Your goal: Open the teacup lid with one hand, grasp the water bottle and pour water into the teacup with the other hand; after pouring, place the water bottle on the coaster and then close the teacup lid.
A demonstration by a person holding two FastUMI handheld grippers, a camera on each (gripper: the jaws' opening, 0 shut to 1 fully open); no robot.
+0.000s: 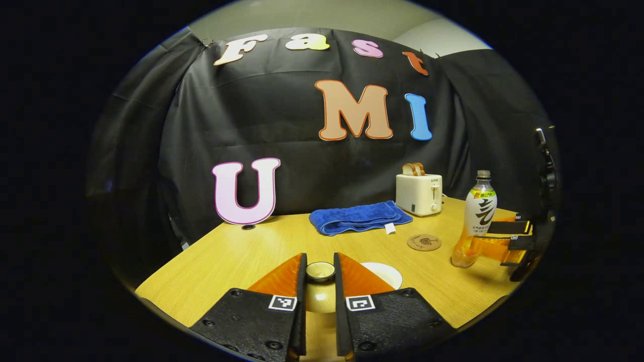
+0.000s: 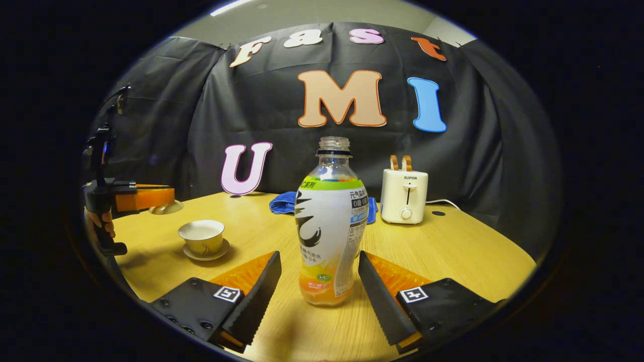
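Holding the teacup lid by its knob, the left gripper has both fingers pressed against it and keeps it lifted off the cup; in the right gripper view this gripper appears at the far left, at about nine o'clock, with the lid under its fingers and a hand around its handle. The teacup stands uncovered on its saucer just below and to the right of the lid, at roughly ten o'clock from the right gripper. Next to the right, the right gripper is spread open, one finger either side of the water bottle; a gap shows at each side, so neither finger appears to touch it. The bottle stands upright on the table, its long axis vertical, at twelve o'clock from that gripper, uncapped, with orange liquid low in the base. In my judgement the coming move is a straight closure on the bottle's lower body; the right gripper is plainly the nearer one. The coaster lies at about ten o'clock from the bottle in the left gripper view, near it yet apart. A blue towel and a toaster sit farther back, clear of the work.
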